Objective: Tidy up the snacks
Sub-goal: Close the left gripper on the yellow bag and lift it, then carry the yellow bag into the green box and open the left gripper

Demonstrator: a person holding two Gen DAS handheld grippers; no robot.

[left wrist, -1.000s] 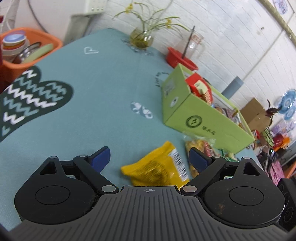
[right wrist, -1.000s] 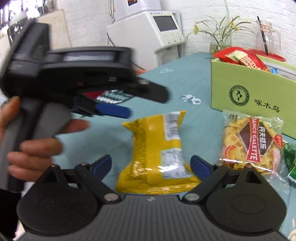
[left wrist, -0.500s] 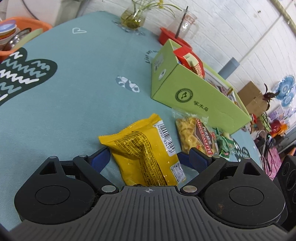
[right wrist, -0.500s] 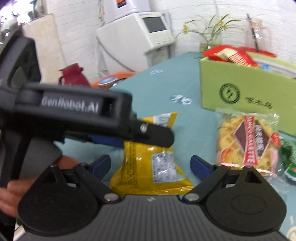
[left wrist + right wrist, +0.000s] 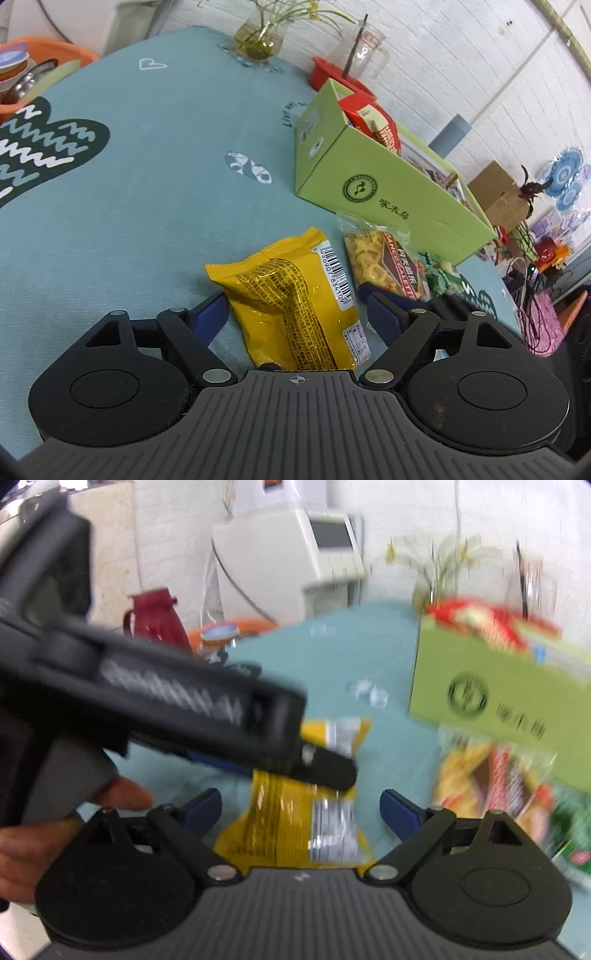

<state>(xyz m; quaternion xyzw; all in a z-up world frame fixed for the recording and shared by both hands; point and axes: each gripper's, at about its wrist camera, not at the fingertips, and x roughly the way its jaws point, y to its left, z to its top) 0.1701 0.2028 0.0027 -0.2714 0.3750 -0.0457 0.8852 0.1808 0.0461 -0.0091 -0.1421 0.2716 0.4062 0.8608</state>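
Observation:
A yellow snack packet (image 5: 295,299) lies flat on the teal tablecloth. My left gripper (image 5: 295,308) is open, its blue fingertips on either side of the packet. In the blurred right wrist view my right gripper (image 5: 301,805) is also open around the same packet (image 5: 295,827), with the left gripper's body (image 5: 177,701) crossing just above it. A clear bag of waffle biscuits (image 5: 384,262) and a small green packet (image 5: 439,277) lie to the right, in front of an open green box (image 5: 388,192) that holds red packets (image 5: 373,122).
A glass vase with yellow flowers (image 5: 258,40), a red tray with a glass jug (image 5: 354,62) stand at the table's far edge. An orange basin with dishes (image 5: 33,74) sits at the left. A red flask (image 5: 155,616) and a white appliance (image 5: 291,561) stand beyond.
My left gripper has moved forward so the yellow packet now lies between its open fingertips. The right wrist view has swung and turned blurred; both grippers stay open.

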